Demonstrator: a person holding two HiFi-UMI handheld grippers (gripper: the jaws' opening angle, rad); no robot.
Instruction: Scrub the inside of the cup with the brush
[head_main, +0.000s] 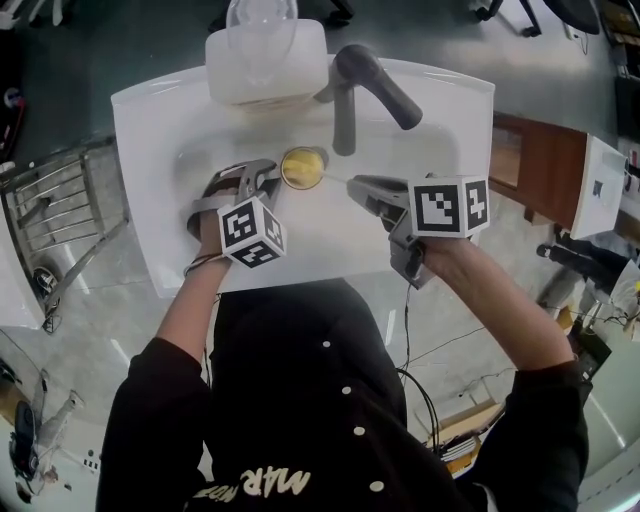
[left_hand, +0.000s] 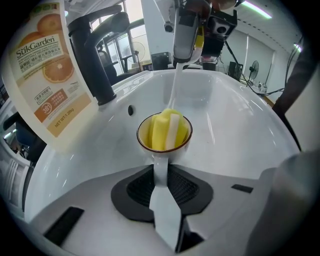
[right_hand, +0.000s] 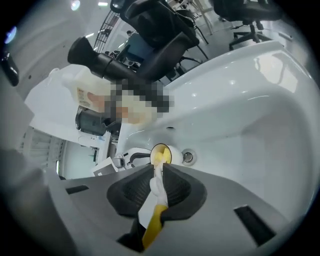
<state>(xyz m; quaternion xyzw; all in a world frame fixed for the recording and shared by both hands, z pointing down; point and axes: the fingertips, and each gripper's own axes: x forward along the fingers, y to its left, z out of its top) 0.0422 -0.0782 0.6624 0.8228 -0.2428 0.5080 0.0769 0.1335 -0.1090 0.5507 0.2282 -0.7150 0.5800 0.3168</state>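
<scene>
White ceramic sink (head_main: 150, 200) fills the middle of the head view, and the cup (left_hand: 145, 135) sits down in its basin, white outside, yellow inside, with a brown rim. The left gripper (left_hand: 161, 169) has its jaws clamped on the cup's white handle. The right gripper (right_hand: 156, 176) has its jaws closed tight on the white-and-yellow shaft of the brush (left_hand: 169, 131), whose yellow sponge head sits inside the cup and fills most of its mouth.

A dark grey faucet (head_main: 370, 80) stands on the far rim and reaches out over the basin, crowding the space just beyond the cup. Behind the faucet, a big pale jug (left_hand: 45, 75) with an orange-fruit label stands on the rim. The drain (right_hand: 188, 157) lies just beside the cup, and the overflow hole (left_hand: 130, 110) shows in the basin wall behind it. A wire rack (head_main: 60, 215) stands left of the sink and a wooden cabinet (head_main: 545, 165) to its right
</scene>
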